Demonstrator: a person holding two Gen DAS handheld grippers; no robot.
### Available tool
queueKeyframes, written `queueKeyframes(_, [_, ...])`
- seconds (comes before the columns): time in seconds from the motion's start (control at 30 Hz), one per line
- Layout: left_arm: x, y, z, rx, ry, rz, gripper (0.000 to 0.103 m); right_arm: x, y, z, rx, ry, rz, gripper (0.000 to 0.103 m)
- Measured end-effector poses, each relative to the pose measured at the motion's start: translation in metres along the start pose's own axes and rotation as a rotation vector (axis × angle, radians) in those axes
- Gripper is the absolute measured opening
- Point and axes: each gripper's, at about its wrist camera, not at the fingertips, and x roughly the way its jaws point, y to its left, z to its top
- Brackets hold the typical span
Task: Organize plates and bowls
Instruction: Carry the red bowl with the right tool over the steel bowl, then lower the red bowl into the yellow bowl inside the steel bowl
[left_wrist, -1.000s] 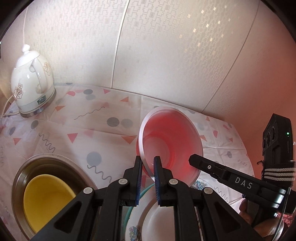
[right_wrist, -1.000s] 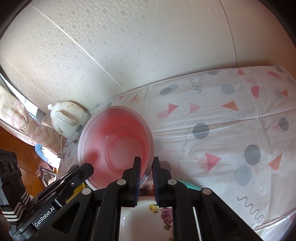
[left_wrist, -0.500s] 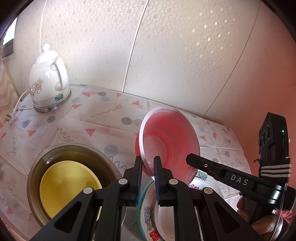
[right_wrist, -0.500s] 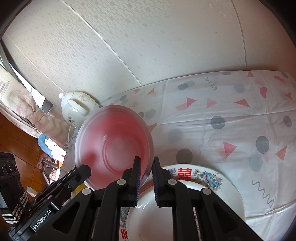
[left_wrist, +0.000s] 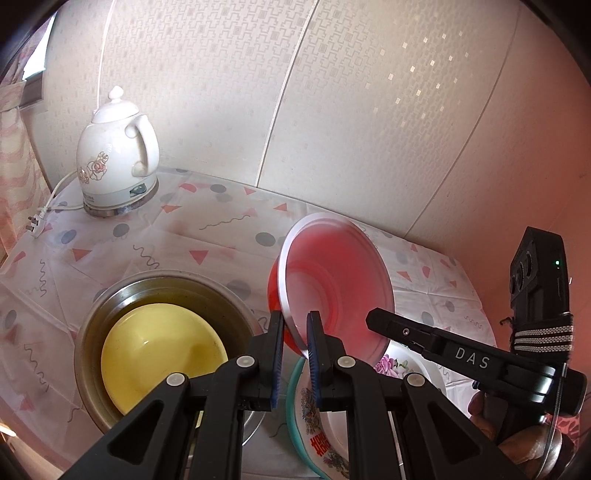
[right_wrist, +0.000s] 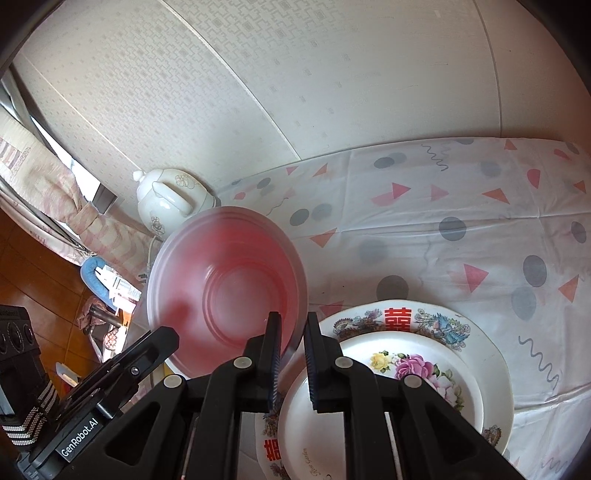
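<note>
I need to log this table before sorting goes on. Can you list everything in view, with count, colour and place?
Red bowl: one, red with pale rim, tilted in the air, gripped on both rims.
Yellow bowl: one, inside the metal basin, left.
Floral plate: one, white, stacked on the patterned plate.
Kettle: one, white, back left.
Tablecloth: one, white with shapes.
Left gripper: black, shut on the bowl rim.
Right gripper: black, shut on the opposite rim.

Bare bench lies open behind the stacked plates. On the far side, the metal basin and the kettle stand in the way.
</note>
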Motion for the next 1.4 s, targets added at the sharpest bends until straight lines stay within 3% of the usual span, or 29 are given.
queueKeyframes(0.6, [-0.035,0.036,-0.011,-0.059,-0.038,0.029,0.012,0.016,0.04,-0.009,-0.081,0.044,0.05,0.013])
queueKeyframes(1.1, [-0.076,0.102,-0.026,-0.209,-0.072,0.06,0.012,0.043,0.104,-0.019,-0.196,0.115,0.157,0.013])
queueKeyframes(1.4, [-0.067,0.116,-0.046,-0.258,-0.019,0.074,0.012,0.061,0.105,-0.038,-0.201,0.186,0.144,0.013])
